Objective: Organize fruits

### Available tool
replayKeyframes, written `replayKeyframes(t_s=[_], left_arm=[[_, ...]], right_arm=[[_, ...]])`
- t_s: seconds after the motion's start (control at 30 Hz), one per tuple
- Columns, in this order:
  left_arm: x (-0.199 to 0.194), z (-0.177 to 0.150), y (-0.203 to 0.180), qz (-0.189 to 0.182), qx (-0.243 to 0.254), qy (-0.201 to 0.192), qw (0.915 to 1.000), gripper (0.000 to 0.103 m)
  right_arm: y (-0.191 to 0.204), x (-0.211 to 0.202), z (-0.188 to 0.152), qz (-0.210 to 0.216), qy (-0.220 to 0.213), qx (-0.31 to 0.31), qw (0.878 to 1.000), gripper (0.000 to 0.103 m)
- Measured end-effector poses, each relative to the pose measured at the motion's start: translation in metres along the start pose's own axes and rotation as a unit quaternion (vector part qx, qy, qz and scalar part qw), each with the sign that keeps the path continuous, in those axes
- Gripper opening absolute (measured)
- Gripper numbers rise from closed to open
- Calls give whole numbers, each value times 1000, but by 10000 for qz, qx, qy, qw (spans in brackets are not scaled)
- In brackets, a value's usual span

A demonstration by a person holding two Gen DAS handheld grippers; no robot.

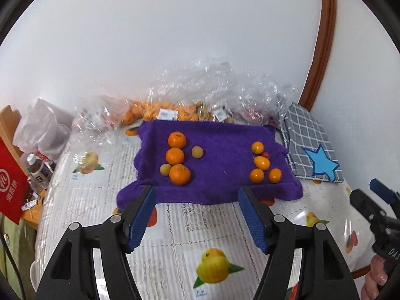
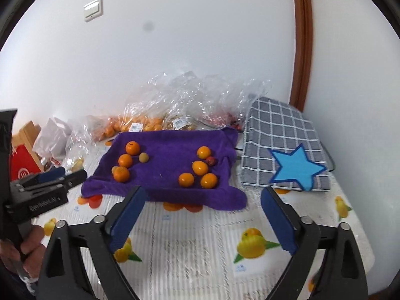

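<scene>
White wall behind; bench [image 1: 175,227] in fruit-print cover. Purple towel [image 1: 220,165] mid-frame holds oranges [image 1: 175,156] left, kumquats [image 1: 261,163] right. Left gripper [image 1: 196,197] and right gripper [image 2: 201,200]: jaws wide, empty. Likely next: stray pale fruit [image 1: 197,152] (soft?), so close gently.

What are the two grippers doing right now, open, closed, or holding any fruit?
Left gripper: open, holding nothing, short of the purple towel.
Right gripper: open, holding nothing, also short of the towel.
</scene>
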State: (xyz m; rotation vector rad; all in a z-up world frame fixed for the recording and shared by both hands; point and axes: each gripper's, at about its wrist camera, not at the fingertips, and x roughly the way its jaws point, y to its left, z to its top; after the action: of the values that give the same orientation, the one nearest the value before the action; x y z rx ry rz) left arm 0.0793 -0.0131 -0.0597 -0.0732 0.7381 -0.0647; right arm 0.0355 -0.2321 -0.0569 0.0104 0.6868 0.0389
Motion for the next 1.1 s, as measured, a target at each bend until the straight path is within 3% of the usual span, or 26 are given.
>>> replayKeyframes(t_s=[0.33,1.1], left_arm=[[-49,-14,-2,85,-11,-365,9993,69],[-68,-22,-4,144,44,-502,9986,70]], right_arm=[[2,-41,-20,-112,-95,60,9999,95],[3,-60,-29,-92,-157,157,9997,95]])
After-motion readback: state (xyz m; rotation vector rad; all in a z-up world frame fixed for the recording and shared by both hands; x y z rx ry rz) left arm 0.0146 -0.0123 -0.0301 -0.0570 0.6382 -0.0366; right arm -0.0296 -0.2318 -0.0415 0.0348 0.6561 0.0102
